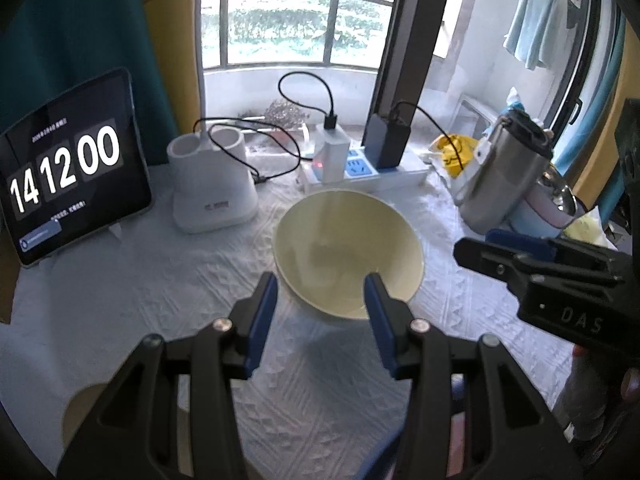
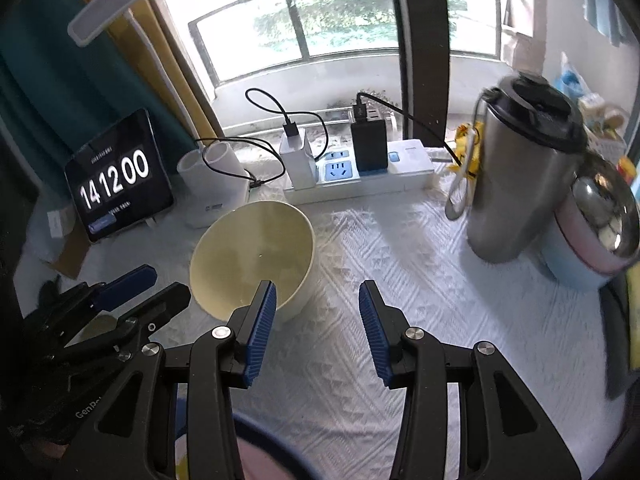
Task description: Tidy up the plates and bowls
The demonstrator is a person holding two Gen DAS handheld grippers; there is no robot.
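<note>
While you hold both tools low over the worktop (image 1: 120, 300), your left gripper (image 1: 322, 292) has its jaws spread wide with nothing between them, its blue pads (image 1: 262, 320) flanking the near rim of the pale yellow bowl (image 1: 348, 254) without clearly touching it. Your right gripper (image 2: 318, 300) is likewise parted and holds nothing; its left pad overlaps the bowl's near right rim in the right wrist view, though contact cannot be told. The bowl stands upright on the white textured cloth (image 2: 400, 280) that covers the worktop, its inside bare. Seen from the left wrist, the right gripper reaches in from the right of the bowl, near it but apart. Just behind the bowl to its left stands a white two-cup holder (image 1: 212, 184), with a black cable (image 1: 256, 160) looped across its top. Directly behind the bowl lies a white power strip (image 1: 360, 172) carrying a white charger (image 1: 332, 152) and a dark adapter (image 1: 386, 140), each with a black lead plugged in. Farther left of the bowl a tablet (image 1: 72, 164) leans upright, showing 14 12 00. To the right of the bowl stands a steel tumbler (image 2: 520, 176) with a black lid, and just beside that a pink and blue container (image 2: 592, 240) with a shiny steel top. Behind everything, a window (image 1: 296, 24) with a railing looks onto greenery.
</note>
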